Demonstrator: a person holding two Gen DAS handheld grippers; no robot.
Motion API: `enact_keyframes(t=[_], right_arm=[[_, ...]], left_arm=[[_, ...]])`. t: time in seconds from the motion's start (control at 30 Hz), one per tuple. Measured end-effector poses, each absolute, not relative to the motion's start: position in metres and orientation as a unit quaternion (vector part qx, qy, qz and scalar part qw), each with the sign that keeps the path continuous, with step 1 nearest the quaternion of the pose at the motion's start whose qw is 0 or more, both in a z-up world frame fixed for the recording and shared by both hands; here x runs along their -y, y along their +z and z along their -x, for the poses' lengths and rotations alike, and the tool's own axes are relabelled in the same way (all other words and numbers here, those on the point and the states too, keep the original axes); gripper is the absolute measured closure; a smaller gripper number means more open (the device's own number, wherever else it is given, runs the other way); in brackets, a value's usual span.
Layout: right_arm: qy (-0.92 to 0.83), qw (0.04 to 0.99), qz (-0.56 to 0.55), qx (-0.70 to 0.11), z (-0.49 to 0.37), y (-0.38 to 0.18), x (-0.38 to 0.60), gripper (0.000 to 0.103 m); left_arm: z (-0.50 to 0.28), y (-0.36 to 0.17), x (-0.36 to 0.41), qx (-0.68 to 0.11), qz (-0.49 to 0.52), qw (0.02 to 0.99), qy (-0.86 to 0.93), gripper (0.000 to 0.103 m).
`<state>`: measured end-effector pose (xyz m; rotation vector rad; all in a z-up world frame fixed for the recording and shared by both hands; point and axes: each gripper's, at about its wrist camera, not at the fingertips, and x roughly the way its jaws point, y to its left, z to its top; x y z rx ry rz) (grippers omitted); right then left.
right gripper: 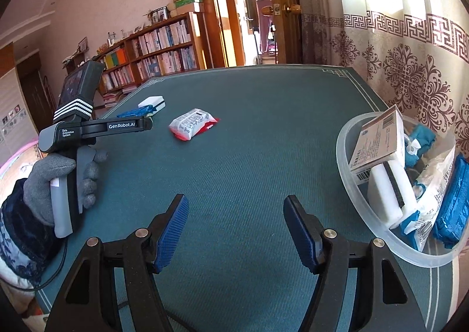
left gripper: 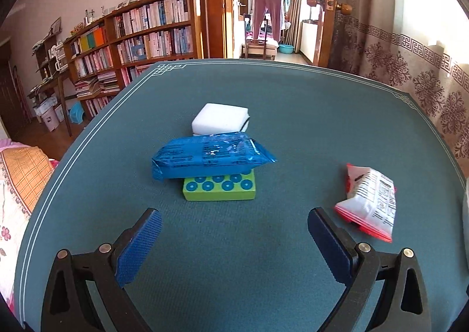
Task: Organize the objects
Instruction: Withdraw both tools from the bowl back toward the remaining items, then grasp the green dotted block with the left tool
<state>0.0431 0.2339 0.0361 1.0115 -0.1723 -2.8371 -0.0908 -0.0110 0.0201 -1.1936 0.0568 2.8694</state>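
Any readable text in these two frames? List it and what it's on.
"GenRobot.AI": on the side of the left gripper, right wrist view.
"Data Acquisition System": small print on the same device's grey end.
Red-and-white packet: print too blurred to read.
Blue packet: print too blurred.
Cardboard box in the clear tub: barcode and label, unreadable.
Book spines on the bookshelf: too small.

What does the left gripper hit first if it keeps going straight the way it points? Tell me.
Most likely the green studded block, dead ahead of the open left gripper, with bare table mat between. The blue packet lies on top of it and overhangs; depth is unclear, so a higher line could meet the packet first.
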Motion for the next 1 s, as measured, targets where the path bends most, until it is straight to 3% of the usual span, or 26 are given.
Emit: enact_keyframes(t=[0.27, 0.63, 0.87, 1.0], right_arm=[[-0.923, 0.077, -0.364, 0.099, -0.023, 0.028, -0.238, 0.034], [-0.921, 0.091, -0.370, 0.086, -0.005, 0.028, -0.216, 0.034], [-0.918, 0.103, -0.373, 0.086, 0.009, 0.031, -0.203, 0.034], [-0.919, 0.105, -0.371, 0.082, 0.021, 0.033, -0.194, 0.034]], left_arm=[[0.114, 0.009, 0.028, -0.004, 0.413, -0.002, 0.911, 0.001], [0.136, 0.005, 0.025, -0.016, 0.428, -0.009, 0.903, 0.001], [0.134, 0.007, 0.023, -0.016, 0.421, 0.025, 0.907, 0.018], [0.130, 0.009, 0.017, -0.032, 0.410, 0.047, 0.910, 0.037]])
